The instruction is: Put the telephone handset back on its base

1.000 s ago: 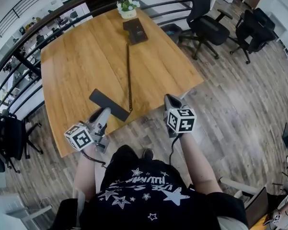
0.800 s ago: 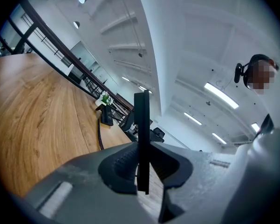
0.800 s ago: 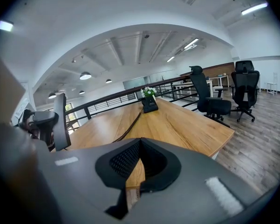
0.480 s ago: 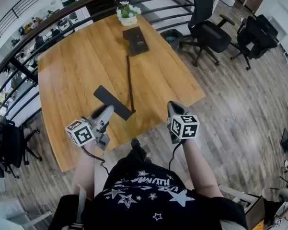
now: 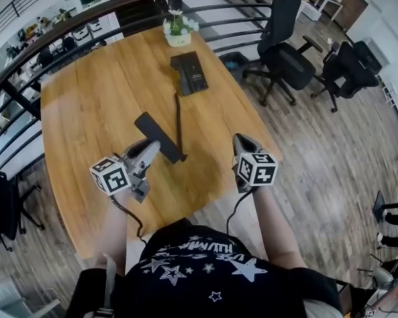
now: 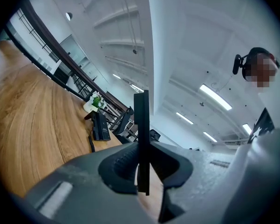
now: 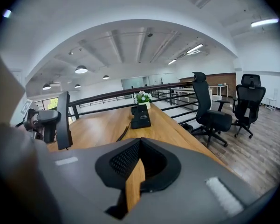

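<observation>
Handset (image 5: 160,136): hovering over near table (image 5: 86,105), left gripper (image 5: 150,150) pinching it, hiding its near end | right gripper (image 5: 242,146): jaws pressing together, empty | base (image 5: 189,73): sitting far; cord (image 5: 177,118) ends blurring

The handset (image 5: 157,136) is a long, flat, black bar. It is off its base (image 5: 189,73). The left gripper (image 5: 148,150) pinches one end of it, and the rest sticks out over the wooden table (image 5: 86,111). The base is a black box lying flat far across the table, well apart from the handset. A thin dark cord (image 5: 178,118) runs between the two.
</observation>
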`<act>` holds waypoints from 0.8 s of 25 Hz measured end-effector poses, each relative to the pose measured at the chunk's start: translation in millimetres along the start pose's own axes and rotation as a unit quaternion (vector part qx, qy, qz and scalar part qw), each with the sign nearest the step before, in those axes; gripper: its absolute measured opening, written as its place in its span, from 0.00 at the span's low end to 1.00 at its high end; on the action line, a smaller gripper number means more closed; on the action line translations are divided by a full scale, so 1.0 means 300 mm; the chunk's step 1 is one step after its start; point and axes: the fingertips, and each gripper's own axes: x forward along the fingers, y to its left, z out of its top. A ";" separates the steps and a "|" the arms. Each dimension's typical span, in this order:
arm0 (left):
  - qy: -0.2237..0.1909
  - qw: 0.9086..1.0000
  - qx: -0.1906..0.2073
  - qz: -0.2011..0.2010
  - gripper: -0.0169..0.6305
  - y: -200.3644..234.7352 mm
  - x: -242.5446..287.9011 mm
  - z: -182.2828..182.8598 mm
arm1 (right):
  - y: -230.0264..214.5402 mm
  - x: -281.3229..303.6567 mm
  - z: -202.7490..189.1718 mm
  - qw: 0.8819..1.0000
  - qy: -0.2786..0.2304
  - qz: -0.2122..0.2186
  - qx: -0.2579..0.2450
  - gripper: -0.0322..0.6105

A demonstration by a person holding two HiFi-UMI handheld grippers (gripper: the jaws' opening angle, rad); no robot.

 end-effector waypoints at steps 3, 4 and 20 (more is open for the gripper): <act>0.006 1.000 -0.001 -0.009 0.14 0.044 0.023 0.038 | -0.013 0.057 0.058 1.000 -0.001 -0.008 -0.004 0.05; 0.009 1.000 0.002 -0.011 0.14 0.059 0.032 0.046 | -0.016 0.072 0.073 1.000 -0.002 -0.010 -0.004 0.05; 0.066 0.997 0.036 0.009 0.14 0.168 0.317 0.089 | -0.132 0.322 0.113 0.999 0.031 0.045 0.000 0.05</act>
